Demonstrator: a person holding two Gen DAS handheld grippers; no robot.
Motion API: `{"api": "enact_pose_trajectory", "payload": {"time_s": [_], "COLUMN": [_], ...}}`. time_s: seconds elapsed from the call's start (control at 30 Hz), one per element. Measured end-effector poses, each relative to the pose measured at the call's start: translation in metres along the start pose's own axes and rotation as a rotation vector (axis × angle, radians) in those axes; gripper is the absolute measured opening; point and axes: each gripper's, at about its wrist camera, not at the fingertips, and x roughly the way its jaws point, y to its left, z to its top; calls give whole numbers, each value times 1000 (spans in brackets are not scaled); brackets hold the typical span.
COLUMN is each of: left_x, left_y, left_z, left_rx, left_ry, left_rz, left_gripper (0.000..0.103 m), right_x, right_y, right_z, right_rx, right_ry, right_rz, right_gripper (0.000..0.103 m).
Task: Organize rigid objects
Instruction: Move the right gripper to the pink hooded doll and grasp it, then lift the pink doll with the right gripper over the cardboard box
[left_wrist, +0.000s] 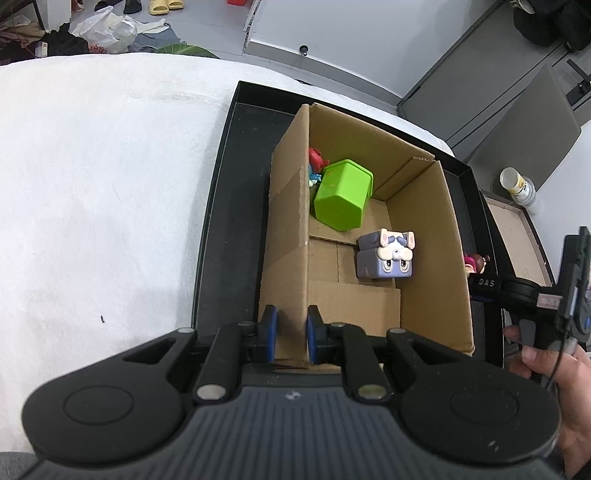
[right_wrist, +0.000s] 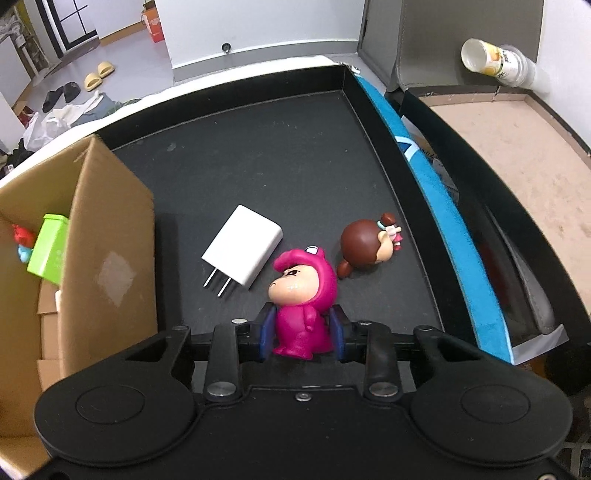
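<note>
My left gripper (left_wrist: 290, 334) is shut on the left wall of a cardboard box (left_wrist: 291, 236) that stands in a black tray (left_wrist: 225, 206). Inside the box lie a green plastic container (left_wrist: 343, 194), a grey bunny cube toy (left_wrist: 386, 256) and a small red and blue figure (left_wrist: 316, 162). My right gripper (right_wrist: 303, 332) is shut on a pink figurine (right_wrist: 301, 299) over the tray floor (right_wrist: 258, 155). A white charger plug (right_wrist: 242, 251) and a brown-haired doll figurine (right_wrist: 365, 245) lie just ahead of it. The box (right_wrist: 107, 251) is to the left.
A white cloth (left_wrist: 92, 184) covers the table left of the tray. A blue strip (right_wrist: 443, 206) runs along the tray's right rim. Beyond it is a second tray with a brown floor (right_wrist: 524, 177) and a paper cup (right_wrist: 495, 62). The right gripper handle (left_wrist: 535, 299) shows at the box's right.
</note>
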Motion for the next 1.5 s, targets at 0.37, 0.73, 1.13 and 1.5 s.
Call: {"api": "enact_pose_trajectory", "payload": {"time_s": [0.37, 0.73, 1.13, 1.5], "left_x": [0, -1, -2, -2], "left_y": [1, 0, 0, -1], "left_z": [0, 0, 0, 0], "left_rx": [-3, -2, -5, -5], "left_ry": [-1, -2, -3, -2], "left_rz": [-3, -5, -6, -9], "left_gripper": [15, 15, 15, 16], "right_x": [-29, -46, -69, -95], "right_y": [1, 11, 21, 46], "right_z": [-4, -14, -19, -8], "right_rx": [-25, -67, -86, -131], "right_ry": [-51, -76, -108, -166], "right_rz": [23, 37, 57, 85], "right_gripper": [31, 31, 31, 31]}}
